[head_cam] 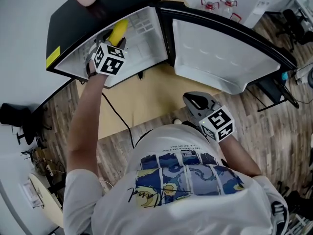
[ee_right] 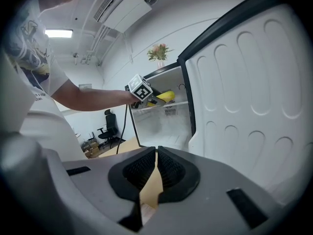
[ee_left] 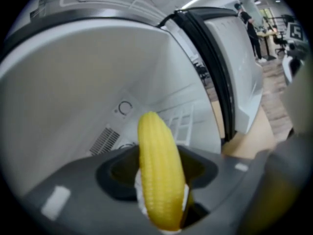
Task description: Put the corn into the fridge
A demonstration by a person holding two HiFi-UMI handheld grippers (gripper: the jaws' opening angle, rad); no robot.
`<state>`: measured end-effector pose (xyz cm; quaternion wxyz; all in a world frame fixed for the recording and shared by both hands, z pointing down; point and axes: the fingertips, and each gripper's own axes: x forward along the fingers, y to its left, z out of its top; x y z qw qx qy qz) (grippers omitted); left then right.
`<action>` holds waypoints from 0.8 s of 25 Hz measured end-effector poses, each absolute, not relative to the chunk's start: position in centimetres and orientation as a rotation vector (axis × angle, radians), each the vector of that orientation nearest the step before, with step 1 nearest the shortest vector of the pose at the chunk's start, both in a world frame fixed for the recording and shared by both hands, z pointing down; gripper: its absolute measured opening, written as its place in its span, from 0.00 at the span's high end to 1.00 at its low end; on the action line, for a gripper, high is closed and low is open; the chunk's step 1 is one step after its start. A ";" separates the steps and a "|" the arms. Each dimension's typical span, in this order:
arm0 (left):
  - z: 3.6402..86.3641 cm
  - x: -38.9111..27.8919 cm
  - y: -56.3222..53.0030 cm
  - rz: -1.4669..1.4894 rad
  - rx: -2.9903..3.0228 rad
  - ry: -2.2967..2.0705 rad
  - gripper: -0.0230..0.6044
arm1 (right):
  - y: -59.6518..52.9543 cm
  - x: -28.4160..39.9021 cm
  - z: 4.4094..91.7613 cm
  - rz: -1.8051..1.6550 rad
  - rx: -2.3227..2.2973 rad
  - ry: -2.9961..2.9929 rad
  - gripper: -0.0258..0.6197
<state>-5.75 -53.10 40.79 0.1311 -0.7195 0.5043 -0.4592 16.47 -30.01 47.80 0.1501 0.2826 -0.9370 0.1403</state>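
The left gripper (head_cam: 113, 47) clamps the corn (ee_left: 159, 175) between its jaws, inside the open fridge (head_cam: 146, 43). The right gripper (ee_right: 156, 163) has its jaws pressed together, empty.

an open office or lab workroom, not a home: black swivel chairs (ee_right: 108, 123) stand by white walls at the left of the right gripper view, with a flat ceiling light (ee_right: 58, 33) and a long ceiling air unit (ee_right: 124, 6) overhead. the floor (head_cam: 274, 131) is wood-look plank. a person (ee_left: 249, 28) stands among desks at the upper right of the left gripper view. a small black fridge (head_cam: 98, 13) sits on a low pale surface (head_cam: 146, 97).
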 end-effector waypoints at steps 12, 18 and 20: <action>41.3 -5.9 -55.3 -1.406 -2.084 1.411 0.57 | -31.3 18.0 48.3 0.422 0.847 -2.687 0.93; 41.1 -6.2 -56.0 -1.361 -2.113 1.469 0.59 | -31.8 17.9 48.3 0.427 0.835 -2.692 0.93; 41.1 -6.1 -56.1 -1.352 -2.110 1.473 0.59 | -31.9 17.9 48.4 0.427 0.834 -2.692 0.93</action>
